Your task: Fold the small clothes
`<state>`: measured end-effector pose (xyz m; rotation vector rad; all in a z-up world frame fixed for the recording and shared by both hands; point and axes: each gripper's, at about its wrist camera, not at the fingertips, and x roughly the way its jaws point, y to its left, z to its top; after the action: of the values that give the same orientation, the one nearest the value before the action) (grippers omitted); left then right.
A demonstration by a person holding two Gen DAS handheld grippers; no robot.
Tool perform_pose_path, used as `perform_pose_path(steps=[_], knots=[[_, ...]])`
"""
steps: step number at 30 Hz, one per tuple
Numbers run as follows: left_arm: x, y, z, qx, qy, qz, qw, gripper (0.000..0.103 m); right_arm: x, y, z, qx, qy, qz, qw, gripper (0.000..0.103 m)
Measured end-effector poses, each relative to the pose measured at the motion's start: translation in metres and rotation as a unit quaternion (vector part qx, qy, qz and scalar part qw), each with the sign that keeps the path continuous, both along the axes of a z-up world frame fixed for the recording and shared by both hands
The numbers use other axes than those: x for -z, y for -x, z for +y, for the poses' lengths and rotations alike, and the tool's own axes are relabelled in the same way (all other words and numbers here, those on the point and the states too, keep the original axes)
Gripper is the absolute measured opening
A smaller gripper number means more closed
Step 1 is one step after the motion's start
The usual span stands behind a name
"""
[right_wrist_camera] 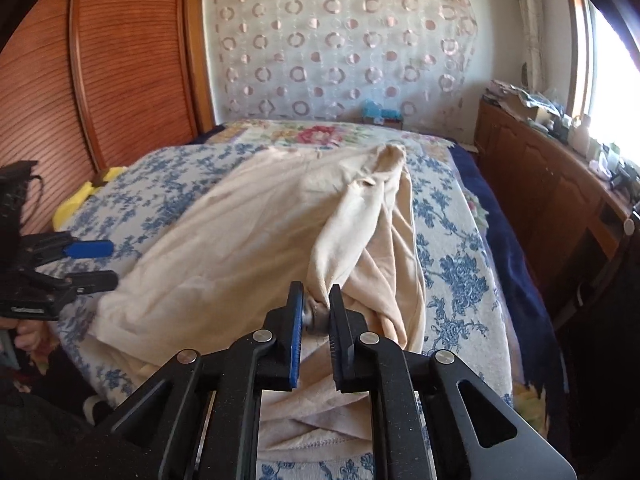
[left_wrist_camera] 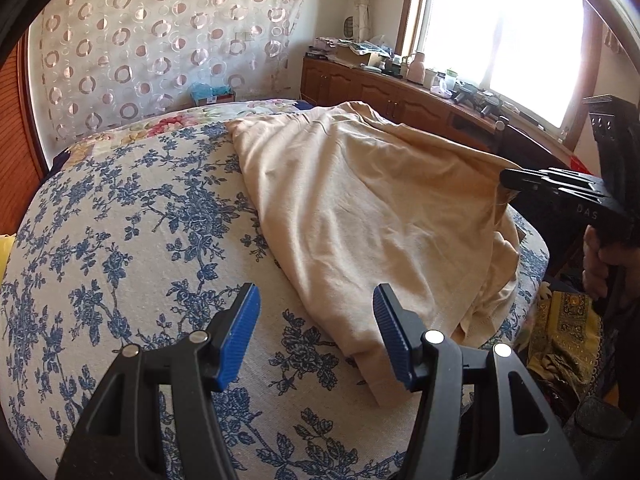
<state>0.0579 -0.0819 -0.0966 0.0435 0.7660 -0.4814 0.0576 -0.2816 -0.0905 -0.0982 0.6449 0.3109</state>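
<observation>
Right gripper (right_wrist_camera: 316,312): jaws narrowed onto a bunched fold of the beige garment (right_wrist_camera: 248,240); cloth is seen pinched between the blue pads (right_wrist_camera: 295,344), drawn up into a taut ridge that runs away toward the far end of the garment. Below the gripper, loose folds with a stitched hem are seen at the near bed edge.

Left gripper (left_wrist_camera: 316,308): jaws spread wide, nothing held between the pads. It is positioned above the blue-flowered bedspread (left_wrist_camera: 140,220), just beside the garment's near corner; whether the right-hand finger touches the cloth cannot be told. In the right wrist view the same gripper (right_wrist_camera: 94,264) is seen at the garment's left edge, jaws apart.

Beige garment (left_wrist_camera: 360,216): spread over the middle of the bed, flat on its left side, crumpled and lifted on its right. The right gripper (left_wrist_camera: 510,180) is seen from the left wrist view gripping the raised edge there, with the person's hand (left_wrist_camera: 596,264) on the handle.

Further back: a multicoloured floral cover (right_wrist_camera: 320,136) is laid at the head of the bed, with a small blue box (right_wrist_camera: 380,114) behind it. A circle-patterned curtain (right_wrist_camera: 340,48) is hung on the far wall. A wooden cabinet (right_wrist_camera: 552,184) with clutter is set along the window side.
</observation>
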Motion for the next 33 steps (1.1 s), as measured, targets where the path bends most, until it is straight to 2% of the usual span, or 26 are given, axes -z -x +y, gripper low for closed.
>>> perform_pose_path(steps=[4,7,8,9,10,12,14,18,19,21,24,26,28,33], knots=[[0.003,0.001,-0.004,0.008,-0.001,0.006,0.9999,0.058,-0.004,0.008,-0.022,0.037,0.035,0.018,0.999,0.008],[0.005,0.001,-0.005,0.011,0.000,0.011,0.9999,0.058,0.008,0.009,-0.043,0.042,0.021,0.055,0.997,0.009],[0.006,0.001,-0.006,0.012,0.001,0.012,0.9999,0.058,0.013,0.008,-0.044,0.047,0.026,0.063,0.997,0.018],[0.006,0.001,-0.006,0.012,0.003,0.013,0.9998,0.058,0.018,0.007,-0.044,0.058,0.040,0.068,0.995,0.023],[0.006,0.001,-0.006,0.012,0.004,0.013,0.9998,0.058,0.022,0.007,-0.043,0.067,0.054,0.068,0.994,0.024],[0.006,0.001,-0.007,0.014,0.005,0.014,0.9998,0.058,0.026,0.007,-0.041,0.065,0.049,0.069,0.994,0.025],[0.006,0.003,-0.008,0.019,0.009,0.014,0.9997,0.058,0.026,0.006,-0.040,0.065,0.045,0.065,0.995,0.041],[0.008,0.006,-0.007,0.040,0.034,0.024,0.9983,0.058,0.018,0.003,-0.037,0.061,0.035,0.044,0.997,0.043],[0.008,0.006,-0.008,0.046,0.040,0.028,0.9978,0.053,0.018,0.001,-0.036,0.062,0.039,0.042,0.996,0.043],[0.009,0.008,-0.010,0.056,0.049,0.040,0.9965,0.051,0.021,-0.002,-0.034,0.067,0.050,0.040,0.996,0.044],[0.015,0.011,-0.016,0.064,0.035,0.050,0.9961,0.042,0.028,-0.003,-0.036,0.066,0.058,0.045,0.995,0.047],[0.018,0.012,-0.019,0.069,0.031,0.058,0.9954,0.021,0.035,-0.003,-0.038,0.067,0.056,0.053,0.995,0.054],[0.018,0.016,-0.022,0.083,0.033,0.062,0.9941,0.004,0.041,-0.002,-0.042,0.071,0.052,0.061,0.994,0.055],[-0.001,0.033,-0.020,0.094,0.024,0.030,0.9949,0.003,0.044,0.000,-0.050,0.072,0.039,0.067,0.994,0.055]])
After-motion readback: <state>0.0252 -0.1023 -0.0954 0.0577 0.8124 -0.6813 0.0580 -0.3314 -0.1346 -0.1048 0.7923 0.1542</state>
